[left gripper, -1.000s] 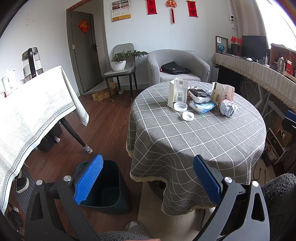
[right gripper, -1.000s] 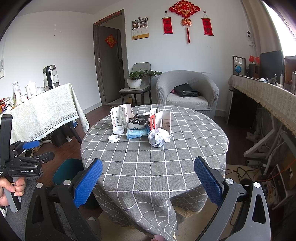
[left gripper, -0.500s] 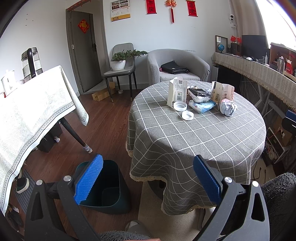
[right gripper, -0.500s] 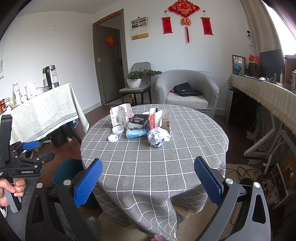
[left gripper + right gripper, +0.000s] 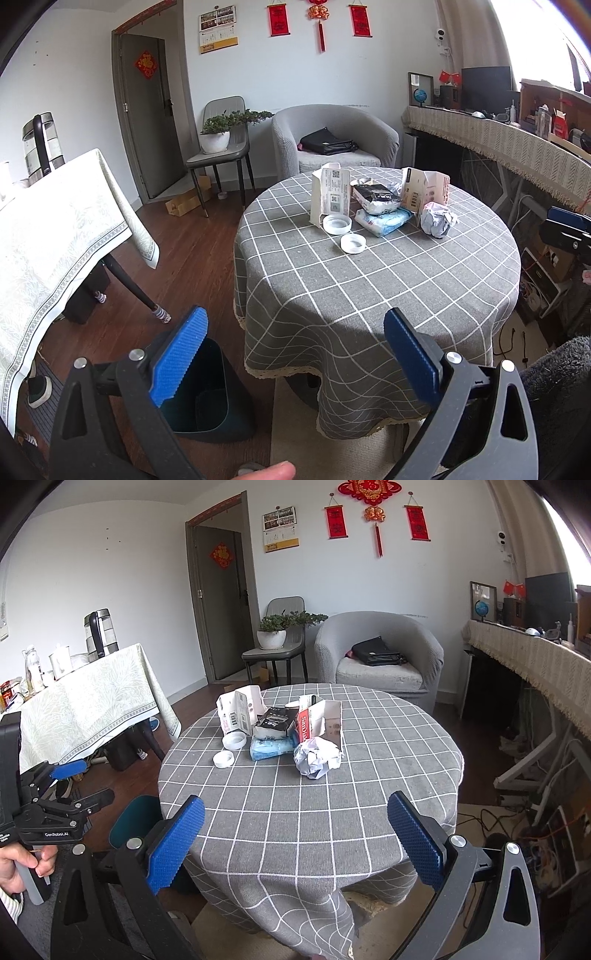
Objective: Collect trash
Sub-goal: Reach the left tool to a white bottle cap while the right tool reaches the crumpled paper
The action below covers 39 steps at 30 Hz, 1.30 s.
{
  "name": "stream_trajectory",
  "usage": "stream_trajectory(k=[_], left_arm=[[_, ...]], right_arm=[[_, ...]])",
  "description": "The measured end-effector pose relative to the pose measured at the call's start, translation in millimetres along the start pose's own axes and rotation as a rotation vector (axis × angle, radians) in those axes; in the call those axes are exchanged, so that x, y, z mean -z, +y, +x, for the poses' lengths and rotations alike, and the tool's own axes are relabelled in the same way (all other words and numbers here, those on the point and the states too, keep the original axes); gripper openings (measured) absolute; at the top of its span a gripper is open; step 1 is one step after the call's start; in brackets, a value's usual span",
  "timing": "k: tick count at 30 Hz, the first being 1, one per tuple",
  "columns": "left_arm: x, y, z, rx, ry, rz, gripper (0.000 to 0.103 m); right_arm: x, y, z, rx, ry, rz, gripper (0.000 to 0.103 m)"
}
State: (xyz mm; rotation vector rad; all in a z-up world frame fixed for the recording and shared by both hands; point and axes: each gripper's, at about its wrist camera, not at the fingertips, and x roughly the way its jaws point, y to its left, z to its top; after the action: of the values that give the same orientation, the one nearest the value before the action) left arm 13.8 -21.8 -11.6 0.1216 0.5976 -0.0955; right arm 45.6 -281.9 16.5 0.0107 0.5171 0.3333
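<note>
Both my grippers held wide apart and empty, short of the trash on the round table

My left gripper (image 5: 293, 356) hangs with jaws spread wide, gripping nothing, above the dark teal trash bin (image 5: 207, 398) on the wood floor just beside the grey checked tablecloth (image 5: 388, 280); my right gripper (image 5: 295, 843) is spread just as wide and empty, facing the table's near edge. The trash sits clustered at the far side of the table: a crumpled paper ball (image 5: 316, 757) nearest, touching an open SanDisk carton (image 5: 319, 720), a blue tissue pack (image 5: 271, 746) with a black-and-white pouch (image 5: 275, 722) on top, a white carton (image 5: 238, 710) standing upright, and two white lids (image 5: 223, 758) just in front of it
</note>
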Motion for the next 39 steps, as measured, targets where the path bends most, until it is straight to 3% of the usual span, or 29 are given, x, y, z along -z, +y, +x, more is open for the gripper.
stream_trajectory(k=[4,7,11,17,30,39], left_arm=[[-16.3,-6.8,13.8,0.013,-0.017,0.019,0.095],[-25.5,-10.9,29.6,0.041,-0.014,0.029,0.084],[-33.0,-11.6,53.9,0.088,0.01,0.005,0.077],[-40.4,-15.4,88.4,0.137,0.055,0.001,0.066],[-56.5,-28.8,144.1,0.205,0.131,0.011,0.058],[-67.1,-32.2,156.9,0.222,0.156,0.017,0.047]], right_arm=[[-6.1,-9.2,19.2,-0.013,0.026,0.019,0.1],[-12.7,-17.0,33.2,-0.022,0.041,0.025,0.099],[-17.2,-20.9,54.4,-0.028,0.066,0.01,0.094],[-17.8,-23.5,84.7,-0.051,0.126,-0.006,0.078],[-21.4,-28.6,122.8,-0.08,0.206,0.01,0.075],[-29.4,-27.7,143.0,-0.029,0.226,0.053,0.073]])
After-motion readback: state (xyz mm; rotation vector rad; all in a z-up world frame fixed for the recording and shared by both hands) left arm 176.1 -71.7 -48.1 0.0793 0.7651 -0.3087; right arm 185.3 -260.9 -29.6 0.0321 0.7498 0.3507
